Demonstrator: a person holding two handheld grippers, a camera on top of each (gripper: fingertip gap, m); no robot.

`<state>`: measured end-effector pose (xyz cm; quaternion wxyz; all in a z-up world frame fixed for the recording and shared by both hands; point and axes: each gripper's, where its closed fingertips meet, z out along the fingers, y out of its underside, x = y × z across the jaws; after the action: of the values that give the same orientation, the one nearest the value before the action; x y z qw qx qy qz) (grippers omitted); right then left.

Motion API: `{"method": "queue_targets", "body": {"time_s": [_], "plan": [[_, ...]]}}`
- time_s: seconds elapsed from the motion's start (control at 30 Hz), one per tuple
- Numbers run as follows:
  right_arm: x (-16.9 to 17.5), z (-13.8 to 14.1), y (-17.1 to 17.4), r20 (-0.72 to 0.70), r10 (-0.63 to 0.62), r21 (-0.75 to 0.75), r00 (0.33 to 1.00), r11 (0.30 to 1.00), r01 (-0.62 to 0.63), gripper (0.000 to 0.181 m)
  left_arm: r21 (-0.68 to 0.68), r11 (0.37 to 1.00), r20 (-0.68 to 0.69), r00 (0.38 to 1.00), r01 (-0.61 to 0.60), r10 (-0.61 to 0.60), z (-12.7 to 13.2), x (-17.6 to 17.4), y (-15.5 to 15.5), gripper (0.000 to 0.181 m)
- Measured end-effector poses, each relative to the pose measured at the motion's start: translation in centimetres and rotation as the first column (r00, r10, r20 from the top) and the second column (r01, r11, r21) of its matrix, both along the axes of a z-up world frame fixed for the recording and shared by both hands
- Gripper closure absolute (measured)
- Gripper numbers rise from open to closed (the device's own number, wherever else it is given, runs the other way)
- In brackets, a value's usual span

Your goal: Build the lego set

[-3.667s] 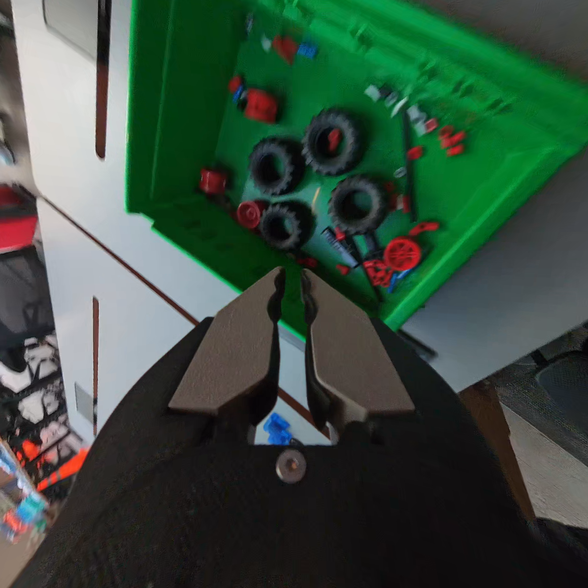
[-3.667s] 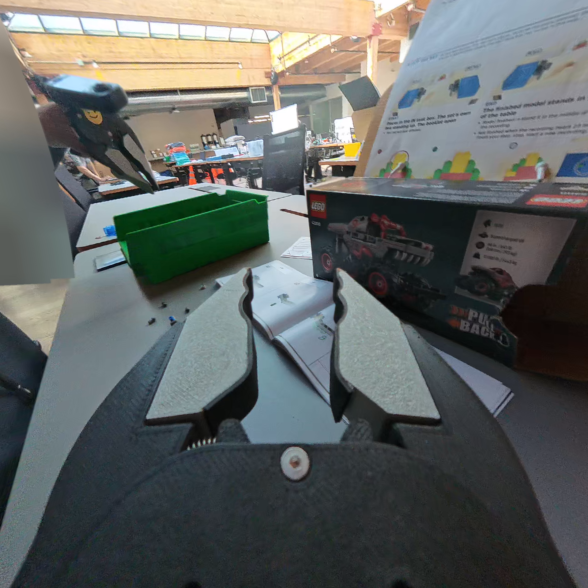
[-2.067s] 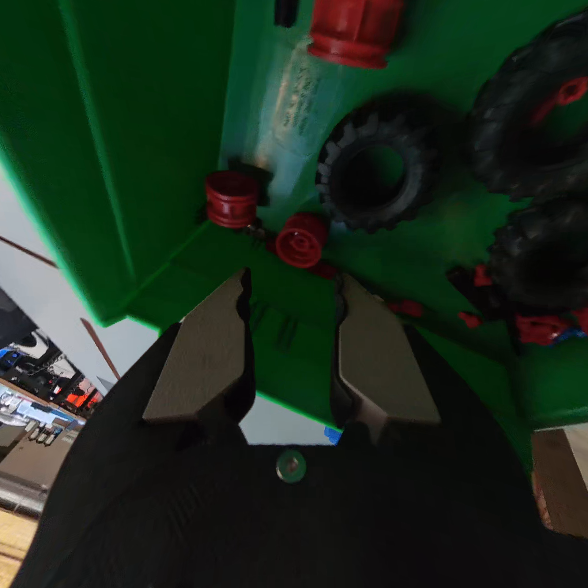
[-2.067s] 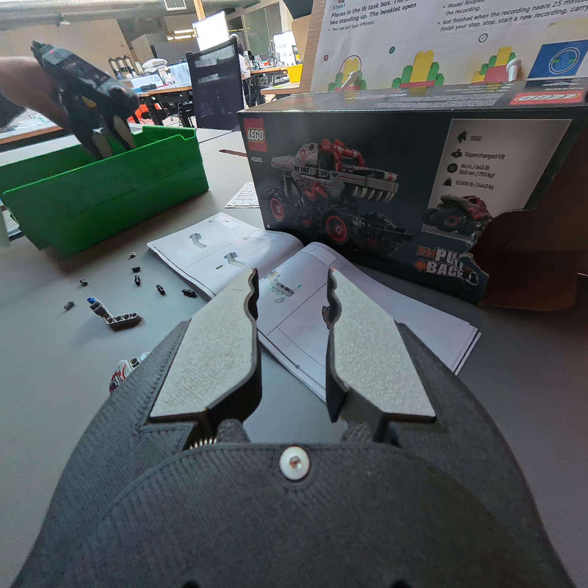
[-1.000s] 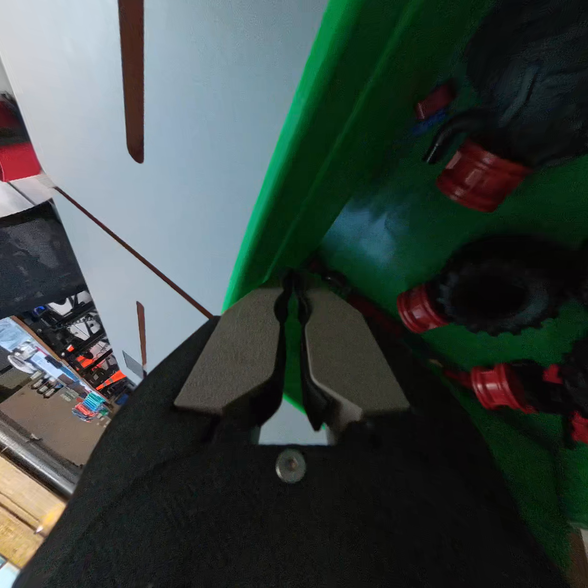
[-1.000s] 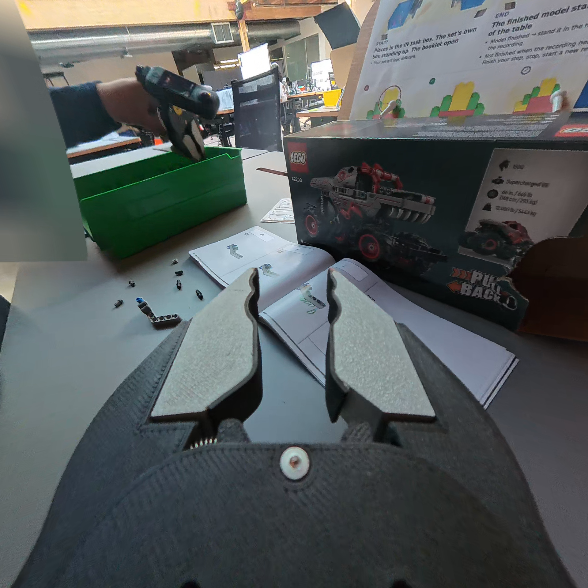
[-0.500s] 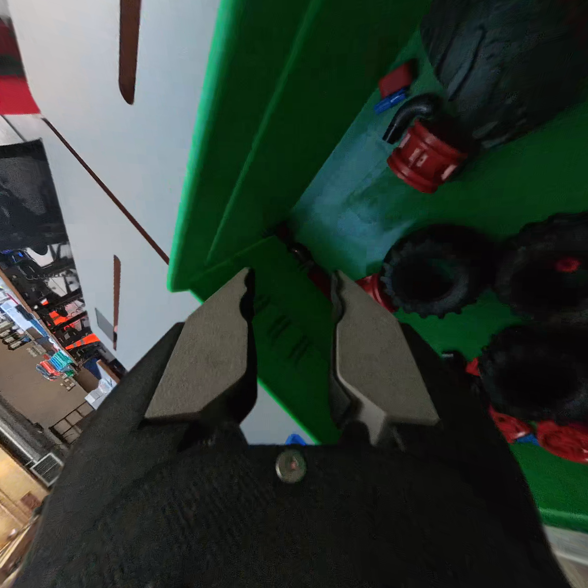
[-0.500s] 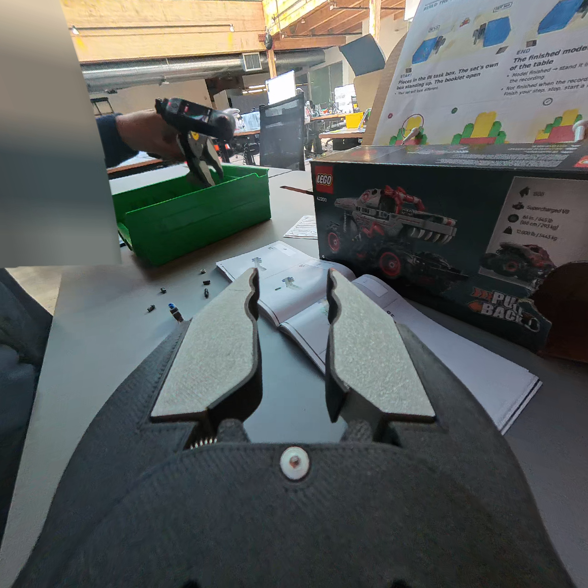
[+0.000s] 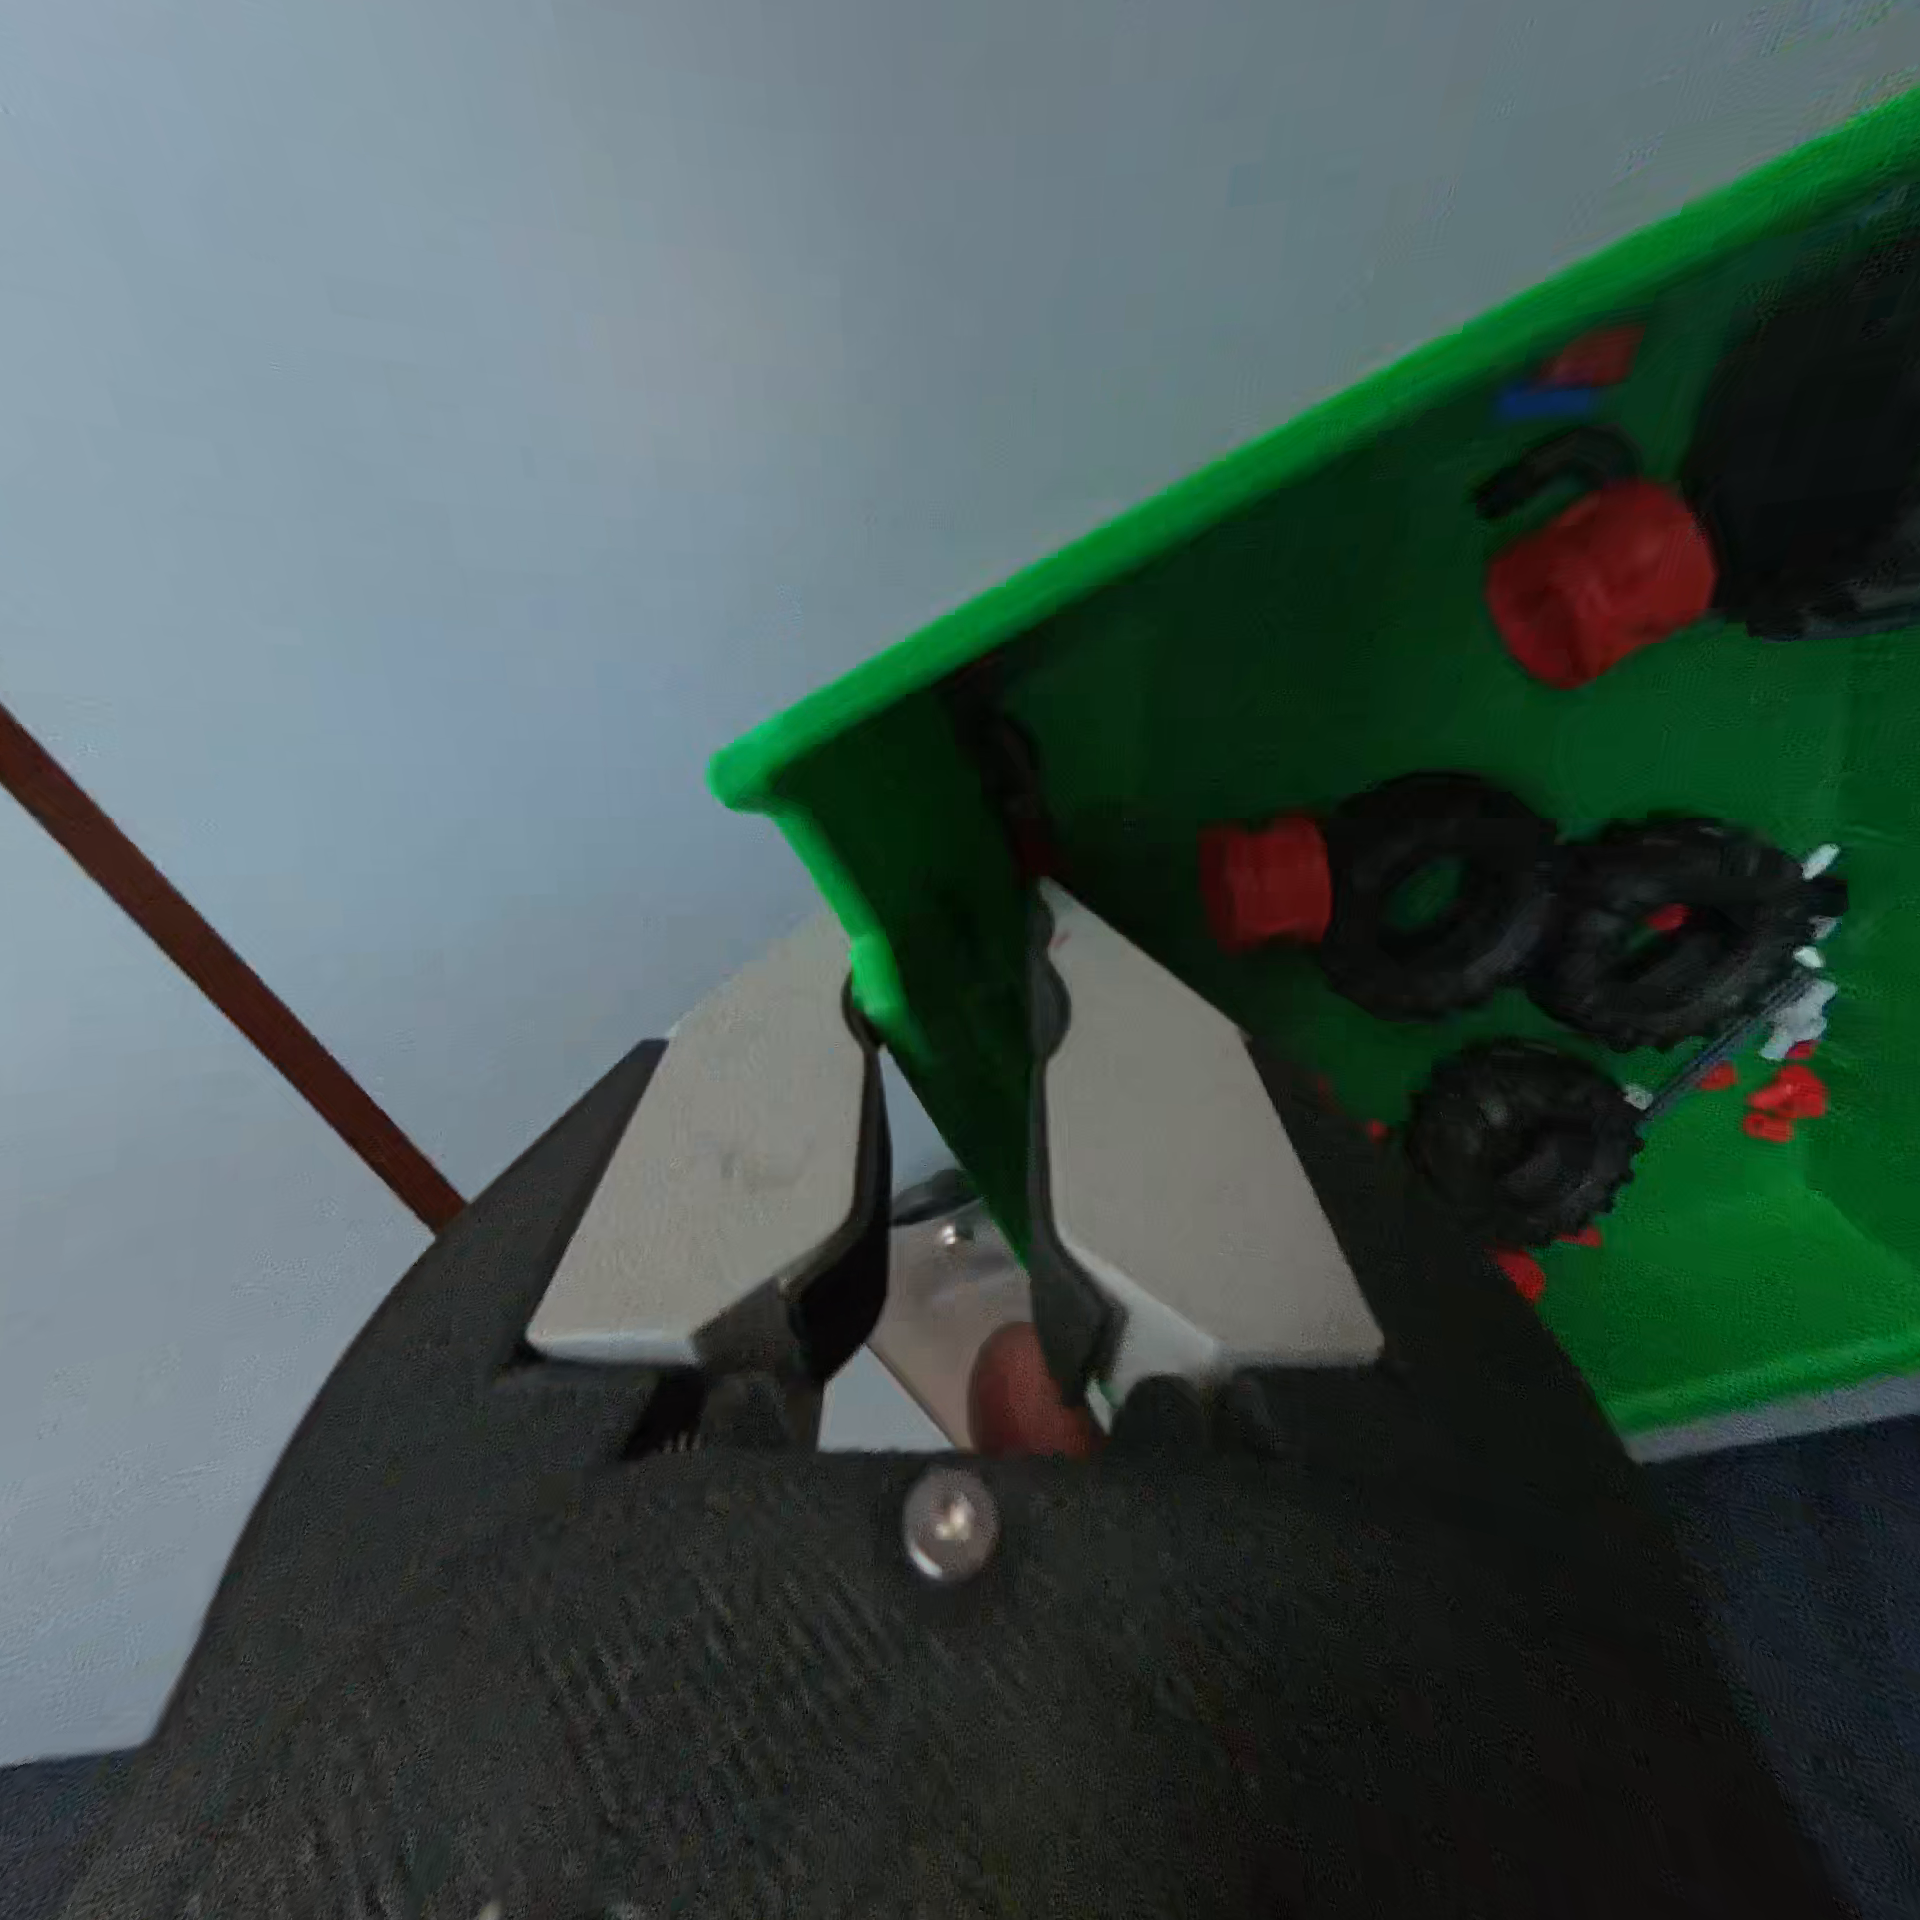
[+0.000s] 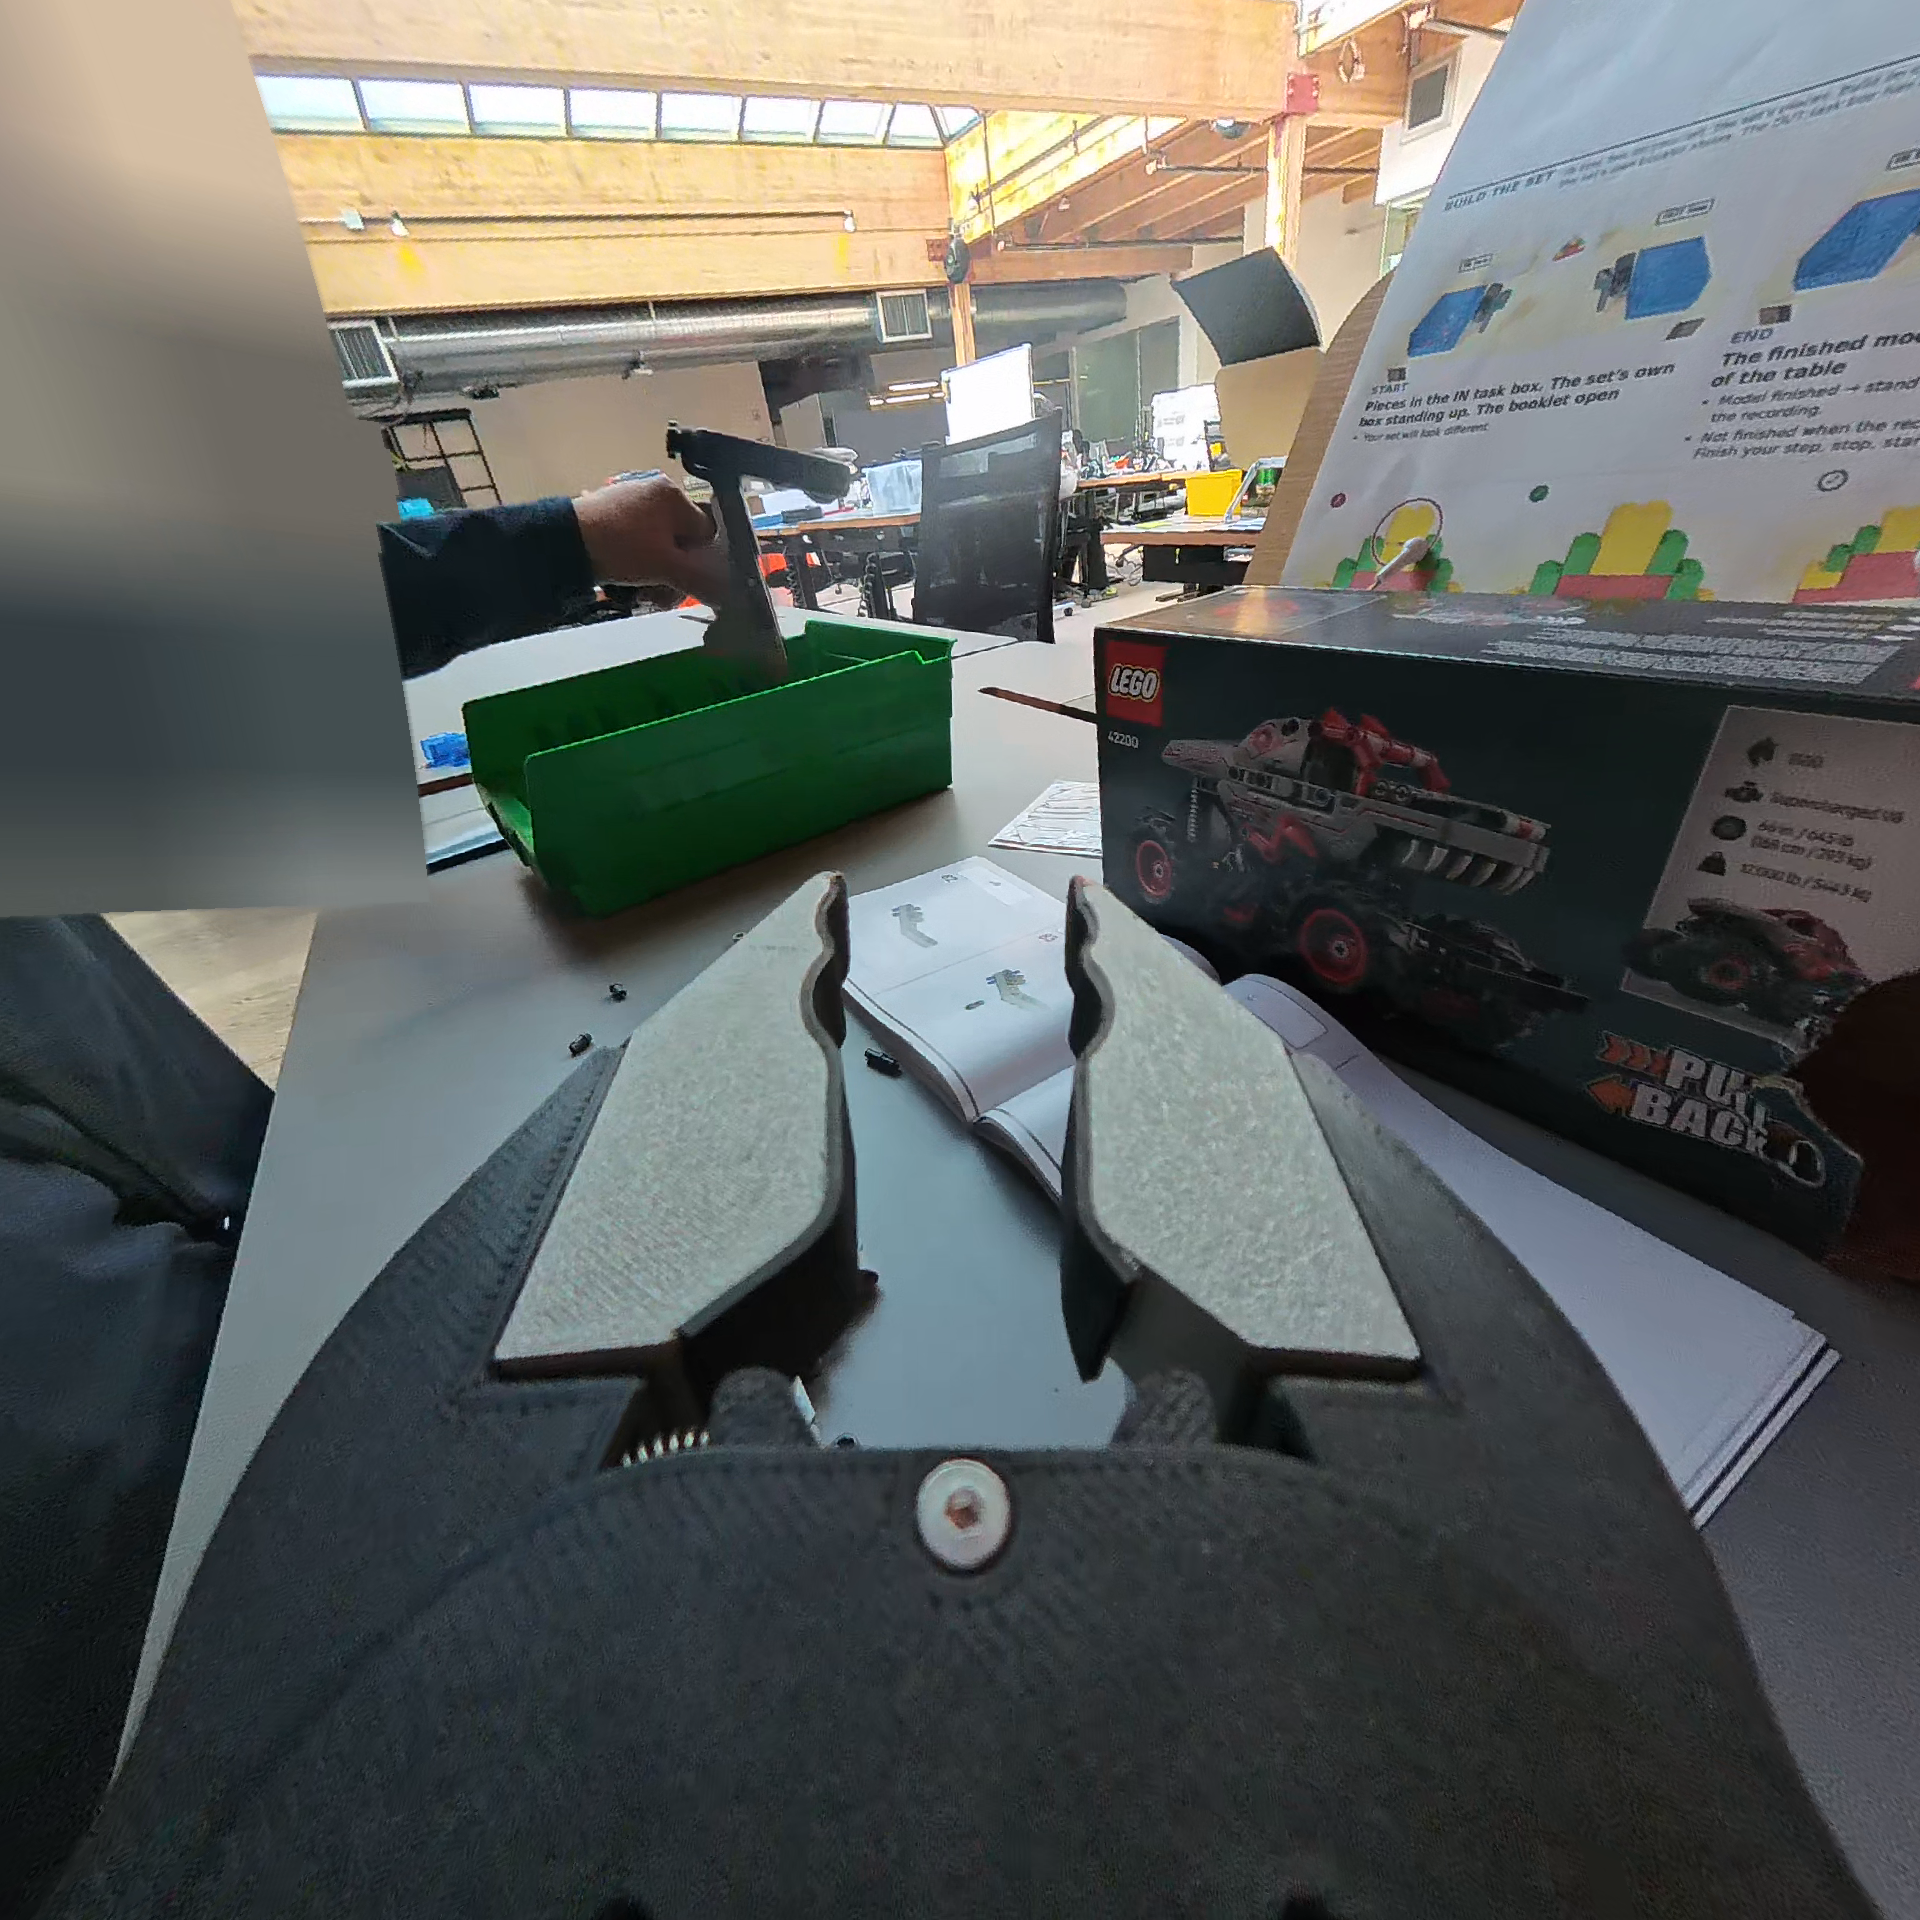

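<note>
The green bin [image 9: 1195, 665] holds black tyres [image 9: 1423, 894], red wheel hubs [image 9: 1595, 577] and small red parts. My left gripper [image 9: 951, 956] straddles the bin's wall near a corner, one finger outside and one inside, and is shut on that wall. In the right wrist view the left gripper [image 10: 748, 634] stands at the far wall of the green bin [image 10: 727, 800], held by a hand [image 10: 644, 540]. My right gripper [image 10: 951, 935] is open and empty, low over the grey table, in front of the open instruction booklet [image 10: 966, 987].
The set's box [image 10: 1455, 862] stands at the right behind the booklet, with a poster board [image 10: 1662, 364] behind it. Small black pins [image 10: 580, 1039] lie on the table between the bin and my right gripper. Blue pieces [image 10: 442, 750] lie left of the bin. Across from one pair of fingers to the other is roughly 60 cm.
My left gripper was open over the bin's corner half a second ago; it has dropped onto the wall and closed on it. My right gripper stays open, with its view shifted slightly.
</note>
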<state>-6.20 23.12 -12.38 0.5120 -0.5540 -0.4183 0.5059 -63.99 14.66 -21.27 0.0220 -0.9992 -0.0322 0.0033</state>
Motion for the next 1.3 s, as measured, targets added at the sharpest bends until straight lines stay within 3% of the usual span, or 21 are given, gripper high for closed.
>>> {"method": "queue_targets", "body": {"time_s": [0.07,0.13,0.2,0.27,0.3,0.37,0.4,0.47,0.57,0.63,0.73,0.87,0.93,0.97,1.07,1.3], "plan": [[0.0,0.1,-0.1,-0.006,0.004,-0.003,1.0,1.0,-0.004,0.144,0.146,0.989,-0.046,0.999,0.021,-0.015,2.4,-0.1,1.5,0.165],[-0.1,-0.1,-0.1,-0.004,0.008,-0.009,1.0,1.0,-0.008,0.144,0.319,0.946,-0.093,0.995,0.056,-0.027,6.9,0.9,2.3,0.169],[-0.3,-0.3,0.0,0.004,0.013,-0.015,1.0,1.0,-0.013,0.144,0.349,0.932,-0.148,0.988,0.095,-0.045,9.3,1.3,1.9,0.176],[-0.5,-0.4,-0.1,0.012,0.025,-0.02,1.0,0.999,-0.024,0.143,0.263,0.962,-0.128,0.991,0.076,-0.044,7.8,0.9,1.0,0.173],[-0.6,-0.5,-0.2,0.017,0.025,-0.019,1.0,1.0,-0.025,0.143,0.246,0.969,-0.04,0.999,0.034,-0.024,6.7,1.4,0.8,0.168],[-0.6,-0.6,-0.2,0.025,0.02,-0.011,1.0,1.0,-0.02,0.143,0.293,0.952,0.084,0.995,-0.083,0.061,6.4,1.3,1.5,0.18],[-0.5,-0.6,-0.2,0.027,0.015,-0.007,1.0,1.0,-0.015,0.144,0.336,0.936,0.105,0.992,-0.105,0.073,6.9,0.9,1.9,0.165],[-0.4,-0.5,-0.2,0.023,0.01,-0.003,1.0,1.0,-0.01,0.144,0.431,0.898,0.213,0.977,-0.082,-0.013,8.8,2.4,2.7,0.123],[-0.3,-0.4,0.0,0.017,0.009,-0.013,1.0,1.0,-0.008,0.144,0.463,0.884,0.172,0.985,-0.068,-0.014,10.6,2.4,2.8,0.11],[-0.4,-0.5,0.1,0.017,0.013,-0.018,1.0,1.0,-0.012,0.144,0.468,0.884,0.113,0.993,-0.022,-0.035,11.2,2.5,3.1,0.088],[-0.5,-0.7,-0.1,0.029,0.014,-0.014,0.999,1.0,-0.014,0.144,0.422,0.907,0.094,0.995,-0.012,-0.03,9.9,3.0,3.4,0.095],[-0.4,-0.5,0.0,0.024,0.006,-0.007,1.0,1.0,-0.006,0.145,0.304,0.953,0.09,0.995,0.005,-0.034,5.5,2.7,3.0,0.097],[-0.3,-0.5,0.0,0.017,0.006,-0.012,1.0,1.0,-0.006,0.145,0.194,0.981,0.034,0.999,0.007,-0.014,2.9,1.3,1.8,0.155],[-0.3,-0.5,0.1,0.016,0.007,-0.014,1.0,1.0,-0.007,0.145,0.154,0.988,-0.011,0.999,0.035,-0.034,2.1,0.7,1.2,0.175],[-0.3,-0.6,0.1,0.02,0.009,-0.018,1.0,1.0,-0.009,0.145,0.127,0.99,0.025,0.998,0.054,-0.057,2.3,1.3,0.7,0.177],[-0.4,-0.6,-0.1,0.025,0.012,-0.011,1.0,1.0,-0.012,0.145,0.199,0.974,-0.083,0.992,0.105,-0.09,5.2,2.3,1.5,0.178]]}}
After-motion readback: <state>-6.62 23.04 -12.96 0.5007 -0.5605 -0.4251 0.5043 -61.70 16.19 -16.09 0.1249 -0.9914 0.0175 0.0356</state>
